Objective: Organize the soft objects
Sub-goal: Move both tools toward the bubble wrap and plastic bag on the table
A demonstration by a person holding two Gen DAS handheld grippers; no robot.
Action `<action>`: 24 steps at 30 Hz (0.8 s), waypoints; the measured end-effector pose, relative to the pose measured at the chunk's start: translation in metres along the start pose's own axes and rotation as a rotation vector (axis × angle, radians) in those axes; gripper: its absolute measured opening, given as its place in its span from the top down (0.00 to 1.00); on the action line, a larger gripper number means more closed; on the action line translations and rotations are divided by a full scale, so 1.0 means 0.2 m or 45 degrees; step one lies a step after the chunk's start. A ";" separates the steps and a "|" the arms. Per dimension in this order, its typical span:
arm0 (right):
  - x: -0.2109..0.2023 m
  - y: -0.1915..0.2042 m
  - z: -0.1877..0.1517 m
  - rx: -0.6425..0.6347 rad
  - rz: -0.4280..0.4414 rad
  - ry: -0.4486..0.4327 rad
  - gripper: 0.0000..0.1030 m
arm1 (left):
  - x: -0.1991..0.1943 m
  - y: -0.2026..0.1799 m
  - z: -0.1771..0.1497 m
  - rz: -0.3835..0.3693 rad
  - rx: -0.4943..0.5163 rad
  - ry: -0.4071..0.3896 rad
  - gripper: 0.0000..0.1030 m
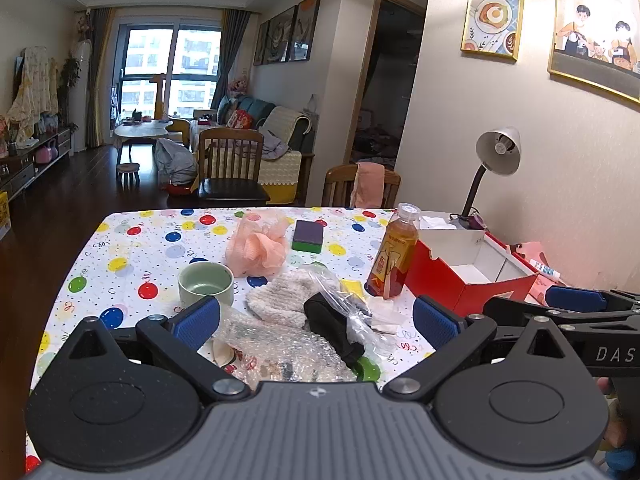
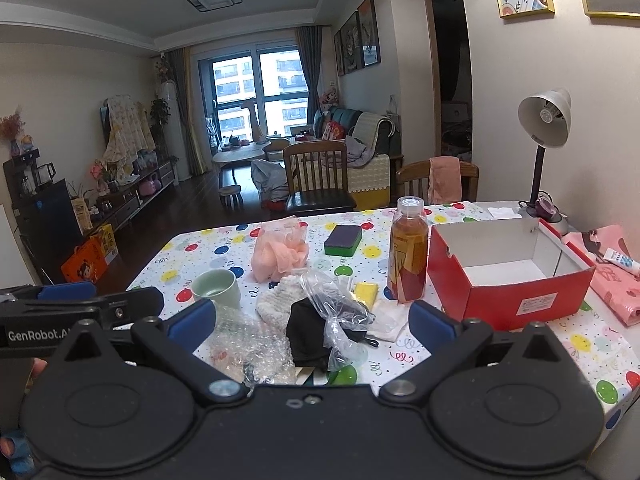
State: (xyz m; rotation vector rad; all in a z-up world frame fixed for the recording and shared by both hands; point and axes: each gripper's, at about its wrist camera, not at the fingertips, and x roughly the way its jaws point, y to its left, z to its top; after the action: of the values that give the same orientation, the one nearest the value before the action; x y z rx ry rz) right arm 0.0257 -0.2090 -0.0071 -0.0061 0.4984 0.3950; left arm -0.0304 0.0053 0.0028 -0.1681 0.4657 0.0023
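We take the red box [image 2: 508, 284] as our landmark; it stands open and empty on the desk [image 2: 580, 344], which wears a balloon-print cloth. Just left of the box stands an amber drink bottle [image 2: 408, 252], upright and capped. Left of the bottle, near the box's front corner, lies a small yellow sponge [image 2: 367, 294]. Farther left of the box sit the soft things: a white fluffy knit piece [image 2: 276, 300], a black cloth [image 2: 308, 336] partly wrapped in a clear plastic bag [image 2: 340, 320], and bubble wrap [image 2: 248, 344] nearest us. Behind these, away from the box's left side, we see a pink mesh bath puff [image 2: 280, 252] and a green-and-purple sponge [image 2: 343, 240]. A pale green cup [image 2: 216, 288] stands at the far left of the group.

Both claws hover over the pile, touching nothing: the left claw [image 1: 316, 320] has its 2 blue pads spread wide, and the right claw [image 2: 312, 324] is spread wide too.
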 end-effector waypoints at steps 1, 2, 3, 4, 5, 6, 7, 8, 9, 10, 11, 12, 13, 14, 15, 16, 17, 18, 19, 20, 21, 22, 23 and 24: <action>0.00 0.00 0.00 -0.001 -0.003 -0.001 0.00 | 0.00 0.00 0.00 -0.003 0.001 0.000 0.00; 0.00 0.00 0.00 -0.002 -0.004 -0.001 0.00 | 0.00 -0.01 0.00 -0.005 0.003 -0.002 0.00; 0.00 0.00 0.00 -0.001 -0.003 -0.001 0.00 | 0.00 -0.01 0.00 -0.006 0.004 -0.003 0.00; 0.00 0.00 0.00 -0.001 -0.002 0.000 0.00 | 0.01 -0.01 0.00 -0.010 0.003 -0.004 0.00; 0.00 0.00 0.00 -0.002 -0.003 0.001 0.00 | 0.01 -0.02 0.00 -0.011 0.002 -0.004 0.00; 0.00 0.00 0.00 -0.001 -0.002 0.000 0.00 | 0.01 -0.02 0.00 -0.012 0.002 -0.005 0.00; 0.00 0.00 0.00 -0.002 -0.001 0.000 0.00 | 0.01 -0.02 0.00 -0.015 -0.001 -0.007 0.00; 0.00 0.00 0.00 -0.004 -0.002 -0.001 0.00 | 0.01 -0.02 0.00 -0.018 -0.002 -0.007 0.00; 0.00 0.00 0.00 -0.004 -0.001 -0.002 0.00 | 0.02 -0.03 0.00 -0.020 -0.002 -0.007 0.00; 0.00 -0.01 0.01 -0.002 0.000 -0.002 0.00 | 0.02 -0.03 0.00 -0.022 -0.001 -0.007 0.00; 0.00 -0.01 0.01 -0.002 0.001 -0.003 0.01 | 0.02 -0.04 0.00 -0.024 -0.001 -0.007 0.00; 0.00 -0.01 0.01 -0.001 0.000 -0.003 0.01 | 0.03 -0.04 0.00 -0.026 0.000 -0.007 0.00; 0.00 -0.02 0.01 0.000 -0.001 -0.005 0.01 | 0.03 -0.05 0.01 -0.028 0.001 -0.007 0.00; 0.00 -0.02 0.01 0.002 -0.001 -0.007 0.01 | 0.03 -0.05 0.01 -0.030 0.002 -0.008 0.00; 0.01 -0.03 0.01 0.002 -0.001 -0.009 0.01 | 0.03 -0.05 0.01 -0.030 0.002 -0.007 0.00; 0.01 -0.04 0.01 0.004 0.000 -0.009 0.01 | 0.04 -0.05 0.01 -0.029 0.002 -0.008 0.00; 0.01 -0.04 0.01 0.004 0.000 -0.008 0.01 | 0.04 -0.05 0.01 -0.030 0.000 -0.009 0.00; 0.01 -0.04 0.01 0.003 0.002 -0.009 0.01 | 0.03 -0.05 0.01 -0.030 0.001 -0.010 0.00; 0.01 -0.04 0.01 0.002 0.002 -0.010 0.01 | 0.04 -0.06 0.01 -0.031 0.001 -0.012 0.00; 0.01 -0.04 0.01 0.000 0.004 -0.012 0.01 | 0.04 -0.06 0.01 -0.031 0.001 -0.015 0.00; 0.01 -0.05 0.01 -0.003 0.005 -0.014 0.01 | 0.04 -0.06 0.01 -0.031 0.001 -0.019 0.00; 0.01 -0.05 0.01 -0.006 0.006 -0.018 0.01 | 0.05 -0.07 0.02 -0.031 0.003 -0.023 0.00; 0.01 -0.06 0.01 -0.009 0.006 -0.023 0.02 | 0.05 -0.07 0.02 -0.031 0.006 -0.029 0.00; 0.01 -0.06 0.01 -0.012 0.007 -0.029 0.02 | 0.05 -0.07 0.02 -0.030 0.008 -0.035 0.00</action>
State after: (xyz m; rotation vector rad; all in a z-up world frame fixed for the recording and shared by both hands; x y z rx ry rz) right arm 0.0323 -0.2196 -0.0071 -0.0091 0.4742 0.4027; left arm -0.0186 -0.0081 0.0040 -0.1670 0.4366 -0.0198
